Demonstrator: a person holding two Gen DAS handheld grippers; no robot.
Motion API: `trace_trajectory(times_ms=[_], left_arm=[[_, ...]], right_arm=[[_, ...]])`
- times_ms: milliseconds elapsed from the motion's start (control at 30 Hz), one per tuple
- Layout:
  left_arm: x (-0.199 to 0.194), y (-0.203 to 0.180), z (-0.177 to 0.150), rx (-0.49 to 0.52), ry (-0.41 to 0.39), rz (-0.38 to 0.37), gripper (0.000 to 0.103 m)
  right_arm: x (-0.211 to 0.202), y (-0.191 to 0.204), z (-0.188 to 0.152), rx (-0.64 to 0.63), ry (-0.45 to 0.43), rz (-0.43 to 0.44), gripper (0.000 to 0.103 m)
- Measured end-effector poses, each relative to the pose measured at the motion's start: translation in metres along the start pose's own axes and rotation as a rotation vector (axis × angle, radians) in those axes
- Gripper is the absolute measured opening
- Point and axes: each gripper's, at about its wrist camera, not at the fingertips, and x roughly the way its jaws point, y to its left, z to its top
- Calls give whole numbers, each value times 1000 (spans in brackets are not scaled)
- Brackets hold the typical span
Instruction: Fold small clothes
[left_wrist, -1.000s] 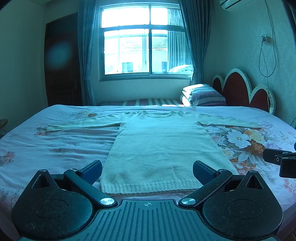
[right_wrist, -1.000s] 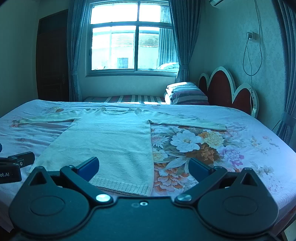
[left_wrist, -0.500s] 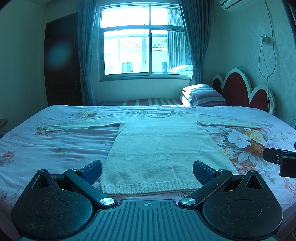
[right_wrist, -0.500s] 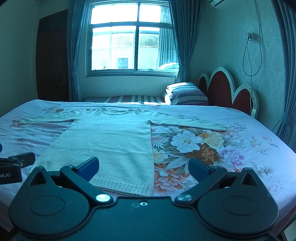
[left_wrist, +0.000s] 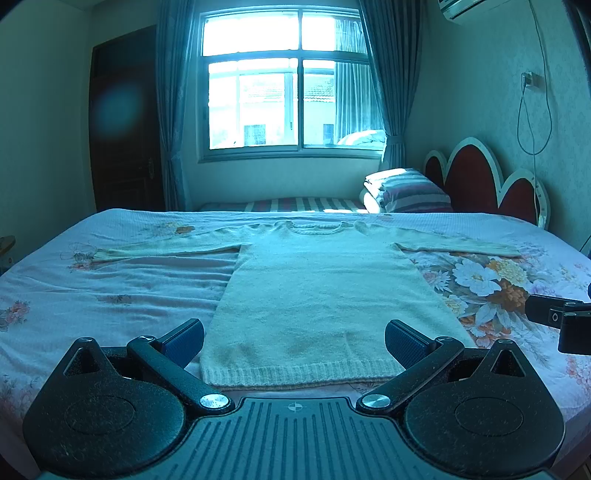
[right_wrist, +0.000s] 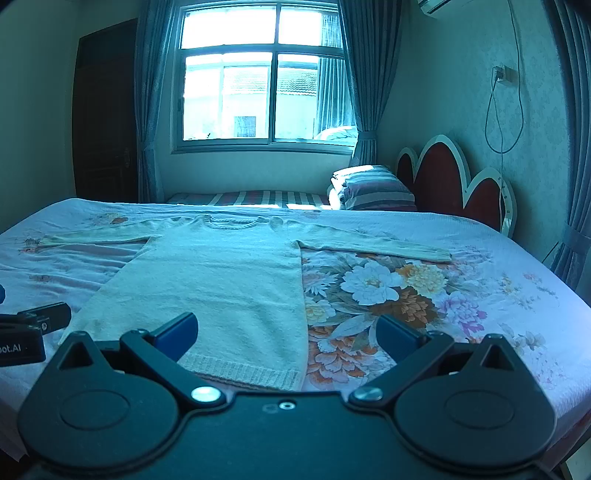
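- Left tongs (left_wrist: 294, 341): fingers wide apart, nothing between them, held level just short of the bed's near edge and aimed square at the sweater hem.
- Right tongs (right_wrist: 287, 334): also spread and empty, level, aimed at the hem's right corner. Each tool shows at the edge of the other's view, so the two sit side by side, near but apart.
- Sweater (left_wrist: 317, 291): pale knit, lying flat on the bed (left_wrist: 110, 291), ribbed hem nearest, body running away from the tongs, collar at the far end. Both sleeves stretched straight out to the sides. No fold made yet.
- Handling, judged: light, soft, limp knit; it will drape and stretch rather than hold shape, and may drag on the bedspread. A pinch should bite through the thickness of an edge. Best holds look like the cuffs or shoulder seams for the sleeve folds, then the two hem corners.
- Far: folded striped bedding (left_wrist: 406, 190) by the headboard (left_wrist: 480, 177), well clear of the sweater; window (left_wrist: 288, 81) behind.
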Motion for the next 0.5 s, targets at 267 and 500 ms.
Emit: trace_trajectory(times_ms=[267,500], left_arm=[[0,0,0,1,3,0,103],[0,1,2,4,5,3,103]], right_arm=[[0,0,0,-1,0,-1,103],[0,0,0,-3,0,0,103]])
